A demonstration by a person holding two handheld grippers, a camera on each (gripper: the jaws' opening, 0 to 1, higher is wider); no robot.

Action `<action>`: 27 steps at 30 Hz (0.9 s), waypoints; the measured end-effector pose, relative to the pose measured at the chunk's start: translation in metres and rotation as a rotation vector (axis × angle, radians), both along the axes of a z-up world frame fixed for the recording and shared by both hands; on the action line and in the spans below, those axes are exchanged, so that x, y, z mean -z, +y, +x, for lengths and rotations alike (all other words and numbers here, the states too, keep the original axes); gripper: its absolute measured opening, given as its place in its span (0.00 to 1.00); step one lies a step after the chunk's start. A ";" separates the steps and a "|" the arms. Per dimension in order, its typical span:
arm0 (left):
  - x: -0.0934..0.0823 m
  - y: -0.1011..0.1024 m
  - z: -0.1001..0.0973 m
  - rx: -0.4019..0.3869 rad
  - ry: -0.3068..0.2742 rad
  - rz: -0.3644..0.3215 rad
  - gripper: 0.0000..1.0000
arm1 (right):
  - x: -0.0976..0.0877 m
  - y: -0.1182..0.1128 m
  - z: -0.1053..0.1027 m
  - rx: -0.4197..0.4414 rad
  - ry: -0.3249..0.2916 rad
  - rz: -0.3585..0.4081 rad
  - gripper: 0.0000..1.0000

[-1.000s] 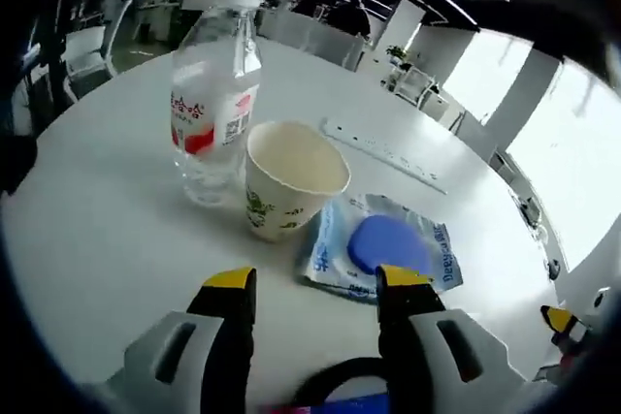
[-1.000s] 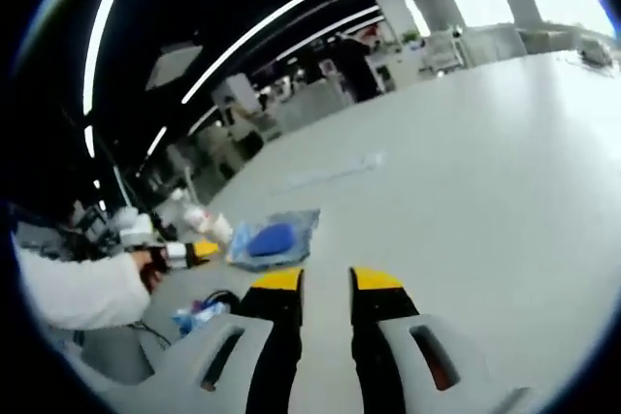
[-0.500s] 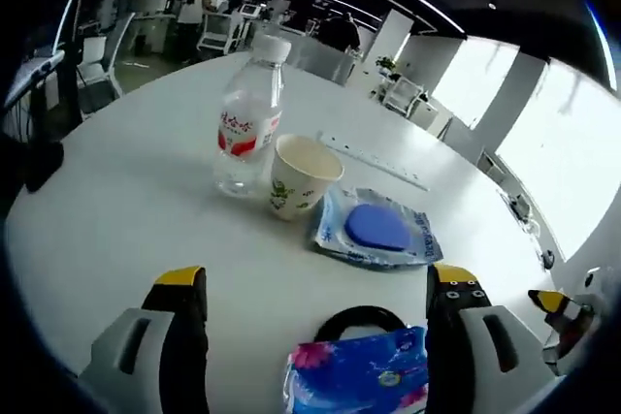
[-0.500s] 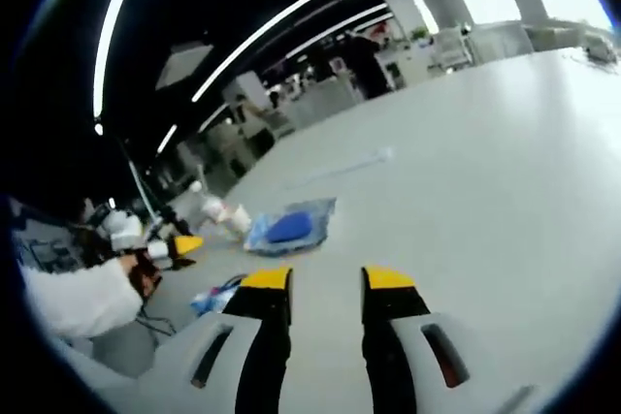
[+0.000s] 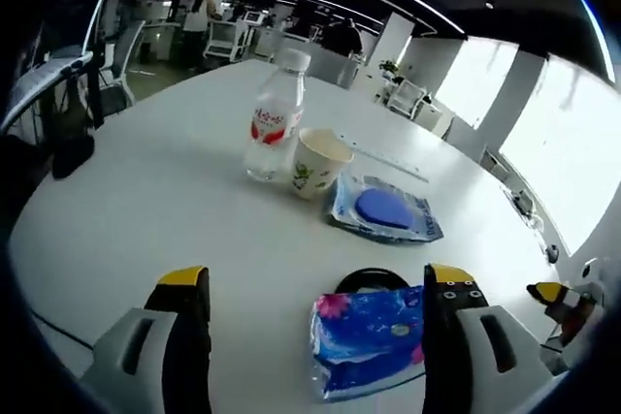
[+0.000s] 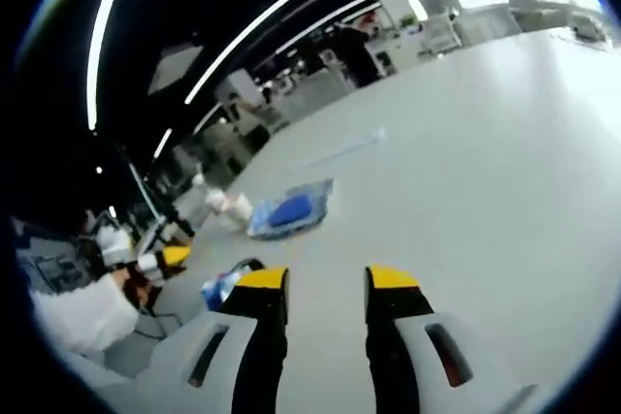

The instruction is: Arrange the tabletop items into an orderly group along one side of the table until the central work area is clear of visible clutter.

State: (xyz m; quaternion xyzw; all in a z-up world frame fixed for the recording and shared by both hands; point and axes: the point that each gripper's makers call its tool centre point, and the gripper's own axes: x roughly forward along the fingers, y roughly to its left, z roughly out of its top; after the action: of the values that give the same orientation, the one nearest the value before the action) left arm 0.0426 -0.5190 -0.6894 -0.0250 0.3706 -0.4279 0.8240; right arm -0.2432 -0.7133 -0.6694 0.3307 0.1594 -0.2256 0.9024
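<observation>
Left gripper view: white round table (image 5: pixel 146 210), smooth and glossy, in an open-plan office with dark ceiling, long strip lights, office chairs at the far edge, bright windows on the right.
Left gripper (image 5: pixel 315 283): jaws spread wide, yellow-tipped, holding nothing.
Tissue pack (image 5: pixel 372 336): blue, floral print, lying flat between the jaws near the table's near edge, touching neither jaw that can be seen.
Black ring-shaped item (image 5: pixel 369 279): partly under the pack's far side; identity unclear.
Blue pouch (image 5: pixel 384 214): flat, clear-edged wrapper with blue oval inside, further in from the edge.
Paper cup (image 5: pixel 319 162): upright, open, just beside the pouch.
Water bottle (image 5: pixel 275 119): upright, capped, red-and-white label, just beside the cup.
White strip (image 5: pixel 388 158): long, flat, beyond the cup.

Right gripper view: right gripper (image 6: pixel 326 283), jaws slightly apart, nothing between them, over bare table (image 6: pixel 485 172). A person's white sleeve (image 6: pixel 73 317) at the left edge.
</observation>
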 end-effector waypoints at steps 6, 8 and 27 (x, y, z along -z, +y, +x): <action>0.004 0.015 -0.008 -0.004 0.014 0.002 0.83 | 0.003 0.009 0.004 -0.018 0.006 0.009 0.28; 0.005 0.020 -0.010 -0.009 0.016 0.006 0.82 | 0.003 0.012 0.006 -0.028 0.005 0.013 0.28; 0.010 0.035 -0.019 0.011 0.017 0.009 0.80 | 0.010 0.036 0.037 -0.185 0.055 0.025 0.29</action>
State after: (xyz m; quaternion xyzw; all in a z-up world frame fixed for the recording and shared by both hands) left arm 0.0240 -0.4842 -0.6994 -0.0229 0.3797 -0.4303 0.8186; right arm -0.2067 -0.6770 -0.6789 0.3193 0.2168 -0.1482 0.9105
